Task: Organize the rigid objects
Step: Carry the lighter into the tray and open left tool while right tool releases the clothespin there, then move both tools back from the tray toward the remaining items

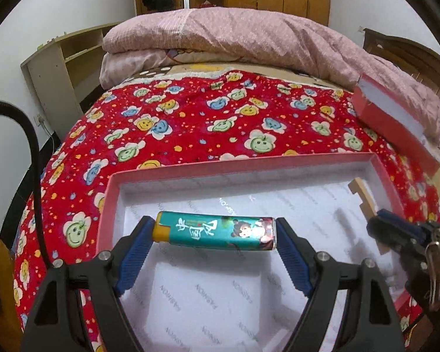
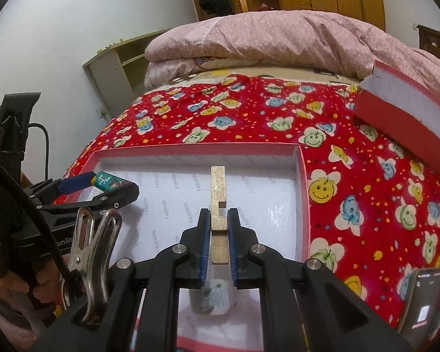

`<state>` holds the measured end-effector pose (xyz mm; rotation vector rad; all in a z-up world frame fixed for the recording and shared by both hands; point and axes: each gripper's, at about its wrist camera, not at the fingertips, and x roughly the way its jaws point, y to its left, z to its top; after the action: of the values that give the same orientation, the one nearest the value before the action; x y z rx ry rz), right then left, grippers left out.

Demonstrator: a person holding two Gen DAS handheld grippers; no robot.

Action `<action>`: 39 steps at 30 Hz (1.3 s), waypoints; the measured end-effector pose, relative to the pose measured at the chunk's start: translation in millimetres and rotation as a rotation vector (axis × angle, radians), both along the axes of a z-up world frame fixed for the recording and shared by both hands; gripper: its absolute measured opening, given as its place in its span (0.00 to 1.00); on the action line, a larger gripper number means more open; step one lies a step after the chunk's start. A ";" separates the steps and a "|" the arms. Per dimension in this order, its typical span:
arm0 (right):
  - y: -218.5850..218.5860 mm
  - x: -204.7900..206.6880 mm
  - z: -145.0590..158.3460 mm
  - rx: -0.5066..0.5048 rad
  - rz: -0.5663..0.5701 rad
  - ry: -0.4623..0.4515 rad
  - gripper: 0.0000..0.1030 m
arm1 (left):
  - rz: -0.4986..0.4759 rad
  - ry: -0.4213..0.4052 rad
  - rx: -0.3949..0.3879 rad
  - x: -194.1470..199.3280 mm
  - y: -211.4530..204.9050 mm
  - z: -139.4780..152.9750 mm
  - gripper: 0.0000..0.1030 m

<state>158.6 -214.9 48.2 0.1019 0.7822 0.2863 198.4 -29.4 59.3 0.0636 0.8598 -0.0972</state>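
left gripper (image 1: 215, 234) clamps the lighter (image 1: 214, 231) end to end, right gripper (image 2: 219, 234) pinches the wood block (image 2: 218, 202), both over the box (image 2: 196, 149)

We count: 1 open pink box (image 2: 196, 150) | inside that box: 1 teal lighter (image 1: 217, 231), 1 notched wooden piece (image 2: 218, 196), 1 small pale item we cannot identify (image 2: 209, 297) | right of the box: 1 box lid (image 2: 404, 111), 1 phone (image 2: 424, 302) | beyond it: 1 pink quilt (image 1: 234, 32)
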 end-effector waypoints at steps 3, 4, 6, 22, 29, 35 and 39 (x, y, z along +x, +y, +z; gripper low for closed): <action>0.0 4.1 -4.6 -0.002 -0.007 0.003 0.12 | -0.002 0.003 0.008 4.4 -0.9 -1.4 0.83; 0.3 5.1 -6.3 -0.002 -0.008 0.006 0.12 | -0.002 0.000 0.007 5.1 -0.8 -0.6 0.83; -0.7 7.7 -10.4 -0.002 -0.014 0.019 0.12 | 0.002 0.003 0.007 7.5 -0.9 -0.5 0.83; -10.3 1.7 -1.6 0.029 -0.047 -0.003 0.28 | -0.011 -0.003 0.017 1.5 -4.4 5.9 0.84; -9.7 -10.6 8.8 0.037 -0.043 -0.016 0.28 | 0.011 -0.025 0.033 -14.5 4.2 17.3 0.84; -6.7 -29.0 16.3 0.045 -0.033 -0.027 0.28 | 0.005 -0.038 0.027 -38.9 12.7 28.8 0.84; -4.8 -47.8 21.6 0.049 -0.019 -0.035 0.33 | 0.013 -0.050 0.027 -57.5 20.3 34.4 0.84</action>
<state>110.8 -219.7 69.8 0.1495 0.7389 0.2885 140.8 -9.1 93.6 0.0856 0.8119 -0.0717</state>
